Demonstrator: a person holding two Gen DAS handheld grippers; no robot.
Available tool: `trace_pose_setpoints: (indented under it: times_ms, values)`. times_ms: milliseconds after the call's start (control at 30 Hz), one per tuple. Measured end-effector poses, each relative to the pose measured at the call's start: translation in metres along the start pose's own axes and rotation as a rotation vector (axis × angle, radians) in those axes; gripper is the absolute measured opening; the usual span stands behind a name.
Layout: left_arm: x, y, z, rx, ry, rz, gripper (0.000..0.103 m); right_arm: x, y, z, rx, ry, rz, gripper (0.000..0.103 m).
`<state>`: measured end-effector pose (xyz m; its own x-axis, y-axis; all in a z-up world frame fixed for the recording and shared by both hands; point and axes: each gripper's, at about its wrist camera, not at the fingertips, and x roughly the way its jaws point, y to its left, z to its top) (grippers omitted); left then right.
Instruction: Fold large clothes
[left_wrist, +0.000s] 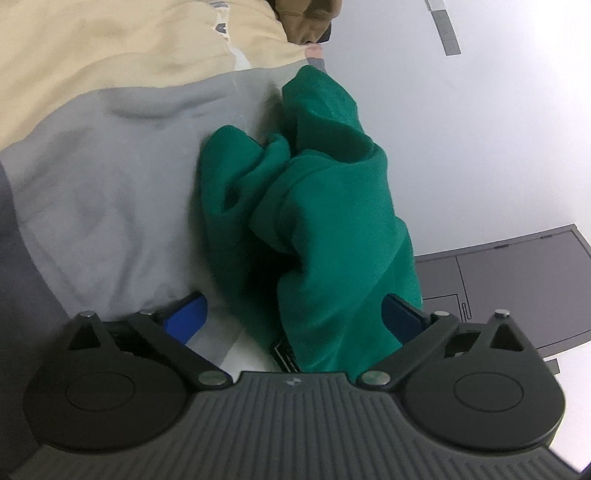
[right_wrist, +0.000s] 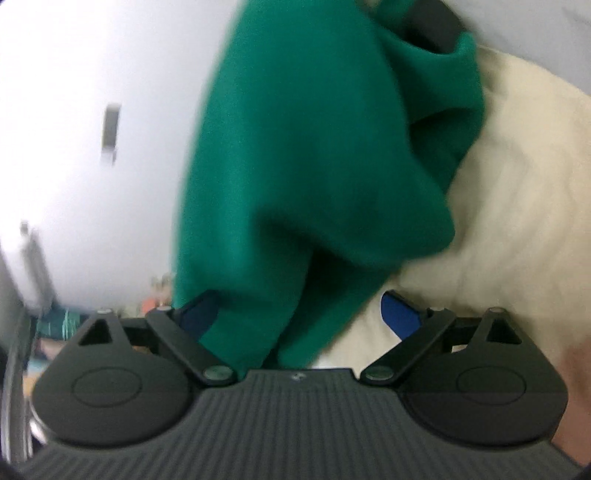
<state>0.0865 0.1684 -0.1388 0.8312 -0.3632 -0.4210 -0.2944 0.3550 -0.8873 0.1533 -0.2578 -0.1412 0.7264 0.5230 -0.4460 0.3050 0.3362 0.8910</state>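
A crumpled green garment (left_wrist: 317, 206) lies bunched between the blue fingers of my left gripper (left_wrist: 291, 314), whose jaws stand wide apart around it. It rests against a grey and cream garment (left_wrist: 110, 177) on the white table (left_wrist: 480, 147). In the right wrist view the green garment (right_wrist: 314, 166) hangs blurred in front of my right gripper (right_wrist: 299, 310), whose blue fingers (right_wrist: 400, 314) also stand wide apart with cloth between them, over cream fabric (right_wrist: 498, 221).
A dark grey flat board (left_wrist: 517, 288) lies on the table at the right in the left wrist view. Grey marker strips (left_wrist: 447, 33) sit at the far table edge. Skin of a hand (right_wrist: 576, 387) shows at the right edge.
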Motion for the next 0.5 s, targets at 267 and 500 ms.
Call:
trace_pose_setpoints:
  times_ms: [267,500]
  values:
    - [0.009,0.001,0.002,-0.018,-0.021,-0.007,0.103,-0.002,0.004,0.022,0.065,-0.111,0.081,0.098]
    - [0.025,-0.012,0.012,0.006,-0.056,-0.123,0.103,0.012,-0.001,0.01,-0.029,-0.107,-0.018,0.098]
